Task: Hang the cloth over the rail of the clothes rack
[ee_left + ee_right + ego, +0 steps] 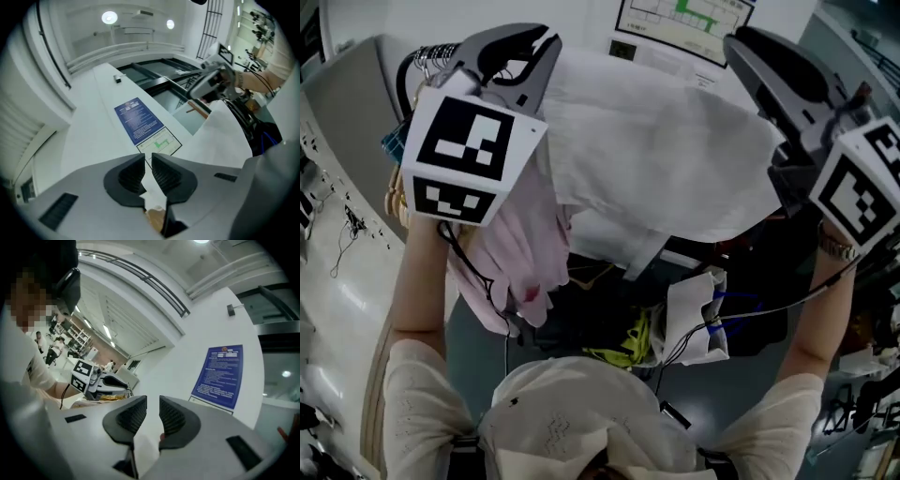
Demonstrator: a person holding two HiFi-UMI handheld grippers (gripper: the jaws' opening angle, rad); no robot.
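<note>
I'm holding the white cloth (656, 159) up and spread wide between both claws, on the far side of the scene. Its left part hangs over the pink garment (520, 258). My left gripper (147, 161) is clamped on the cloth's left edge, with fabric pinched between its pads. The right gripper (153, 405) is nipped down on the right edge likewise. Wire hangers (433, 58) bunch at far left, just beside the left gripper.
</note>
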